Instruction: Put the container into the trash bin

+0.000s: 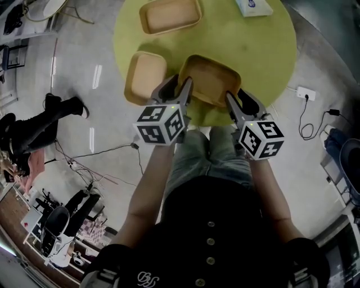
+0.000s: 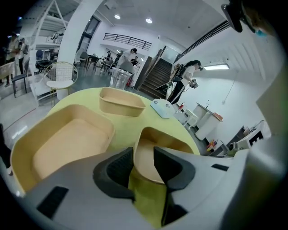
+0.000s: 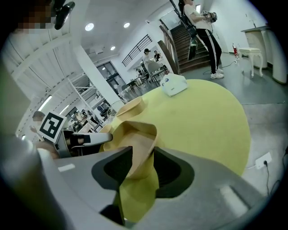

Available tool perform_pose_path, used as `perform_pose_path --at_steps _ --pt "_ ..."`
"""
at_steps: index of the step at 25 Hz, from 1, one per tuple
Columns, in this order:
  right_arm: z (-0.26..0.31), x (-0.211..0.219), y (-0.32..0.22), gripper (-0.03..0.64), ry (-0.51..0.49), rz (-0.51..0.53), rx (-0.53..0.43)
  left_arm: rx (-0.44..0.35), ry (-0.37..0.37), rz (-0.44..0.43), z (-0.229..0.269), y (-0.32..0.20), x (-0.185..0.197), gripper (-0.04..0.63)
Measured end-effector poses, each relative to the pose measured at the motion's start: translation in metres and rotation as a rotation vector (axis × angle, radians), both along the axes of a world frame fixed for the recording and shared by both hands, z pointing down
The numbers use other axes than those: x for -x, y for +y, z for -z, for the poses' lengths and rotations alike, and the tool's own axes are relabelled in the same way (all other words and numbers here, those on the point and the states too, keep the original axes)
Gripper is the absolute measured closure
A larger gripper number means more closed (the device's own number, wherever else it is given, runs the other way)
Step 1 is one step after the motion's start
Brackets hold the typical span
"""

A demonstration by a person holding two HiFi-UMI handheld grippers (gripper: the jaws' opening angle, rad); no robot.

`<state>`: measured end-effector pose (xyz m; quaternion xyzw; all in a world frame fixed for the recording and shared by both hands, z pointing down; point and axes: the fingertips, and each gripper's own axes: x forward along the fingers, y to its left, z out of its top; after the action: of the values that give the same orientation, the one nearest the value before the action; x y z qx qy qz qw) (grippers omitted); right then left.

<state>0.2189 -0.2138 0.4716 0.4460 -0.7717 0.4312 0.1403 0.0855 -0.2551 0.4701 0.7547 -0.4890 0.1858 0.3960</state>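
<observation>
Am straddling near container (image 1: 209, 79) on tabletop (image 1: 264, 50): left tool (image 1: 179, 89) and right tool (image 1: 241, 101) both gaping over its rim, not clamping. Am aiming: seating rim deeper, closing both evenly, lifting level.

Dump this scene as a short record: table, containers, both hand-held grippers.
table: round, yellow-green
containers: three, tan, open-topped, all empty
near container: at the table edge closest to the person
left container: beside the near one
far container: further back on the table
other: white packet at the far edge
left hand-held gripper: jaws apart, near container's rim between them
right hand-held gripper: jaws apart, same container's opposite rim between them
</observation>
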Motion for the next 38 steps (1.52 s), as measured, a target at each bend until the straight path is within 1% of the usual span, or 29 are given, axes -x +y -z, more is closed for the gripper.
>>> perform_pose_path --at_steps 7,13,20,25,28,32,38 --pt "0.005 -0.008 -0.006 0.482 0.015 -0.001 -0.019 -0.015 0.032 -0.001 0.005 0.008 -0.008 0.465" --pt "0.016 -0.01 -0.009 0.482 0.029 -0.004 -0.05 -0.064 0.064 -0.006 0.022 0.013 -0.009 0.465" --pt "0.032 -0.001 -0.004 0.482 0.028 0.047 -0.092 -0.139 0.067 0.028 0.05 0.022 -0.001 0.466" --pt "0.048 0.02 0.008 0.482 0.026 0.074 -0.123 -0.193 0.08 0.049 0.071 0.041 0.021 0.466" --pt "0.059 0.039 0.013 0.482 0.021 0.073 -0.144 -0.214 0.088 0.052 0.081 0.052 0.04 0.465" --pt "0.072 0.061 0.021 0.482 0.017 0.097 -0.179 -0.243 0.101 0.074 0.095 0.07 0.061 0.466" --pt "0.088 0.103 0.046 0.482 0.007 0.15 -0.21 -0.286 0.092 0.12 0.113 0.108 0.101 0.466"
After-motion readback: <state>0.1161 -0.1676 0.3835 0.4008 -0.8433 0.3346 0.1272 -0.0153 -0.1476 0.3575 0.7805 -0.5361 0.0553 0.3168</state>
